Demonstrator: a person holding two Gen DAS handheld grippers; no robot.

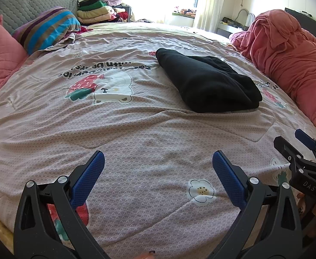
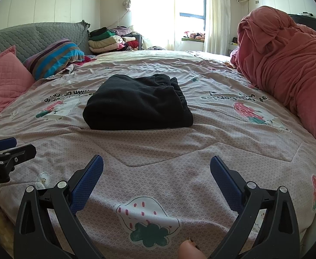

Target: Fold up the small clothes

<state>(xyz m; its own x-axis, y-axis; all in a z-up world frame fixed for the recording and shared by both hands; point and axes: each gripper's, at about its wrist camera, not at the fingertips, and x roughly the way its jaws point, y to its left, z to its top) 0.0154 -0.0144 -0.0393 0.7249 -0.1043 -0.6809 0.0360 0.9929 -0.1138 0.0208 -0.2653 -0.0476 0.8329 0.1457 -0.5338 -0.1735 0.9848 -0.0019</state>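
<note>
Broadly, a pink strawberry-print quilt (image 2: 158,155) fills both views, with a bunched pink blanket (image 2: 287,64) at the right edge of each. Centre frame in the right wrist view lies the folded black garment (image 2: 136,103), flat on the quilt. Below it, the left gripper (image 1: 158,177) and right gripper (image 2: 156,179) hover with fingers spread apart, empty, well short of the garment.

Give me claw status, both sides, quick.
Left claw: open, holding nothing, over the bedspread.
Right claw: open, holding nothing, short of the folded black garment.
</note>
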